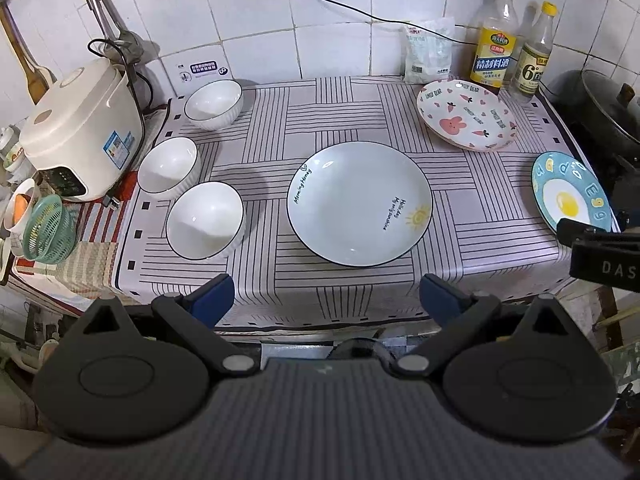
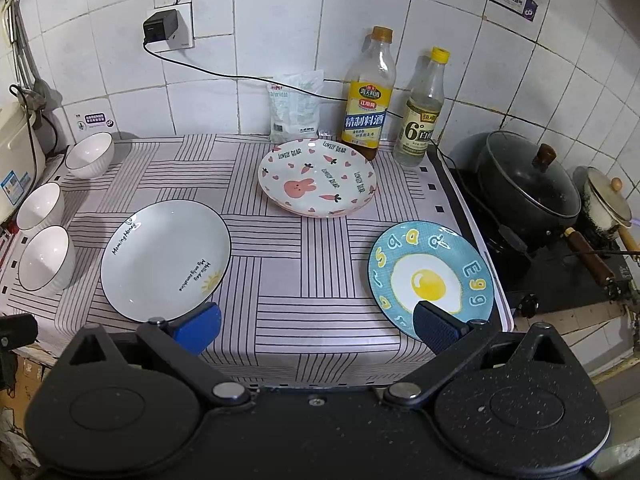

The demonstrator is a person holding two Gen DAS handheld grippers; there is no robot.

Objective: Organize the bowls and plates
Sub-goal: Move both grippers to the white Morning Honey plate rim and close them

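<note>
So the dishes are all spread out on the striped tablecloth (image 2: 304, 280): three white bowls down the left edge, near bowl (image 1: 205, 220), middle bowl (image 1: 169, 169), far bowl (image 1: 214, 104), each sitting apart from the others. The big white plate (image 1: 359, 203) is in the centre, the bunny plate (image 2: 317, 182) sits back by the two bottles, and the egg plate (image 2: 430, 276) is at the front right corner, close to the cloth's edge.

My left gripper (image 1: 326, 298) is released, jaws wide, nothing in it, hovering off the front edge facing the white plate. My right gripper (image 2: 316, 330) is also spread and empty, its right pad sitting in front of the egg plate's near rim.

Nothing's stacked yet, I'd say. My plan: nest the bowls with the left, pinching a rim and lowering straight down so they don't clack. Right side, I'd slide one finger under the egg plate's rim, careful not to shove it toward the stove (image 2: 560, 264).
</note>
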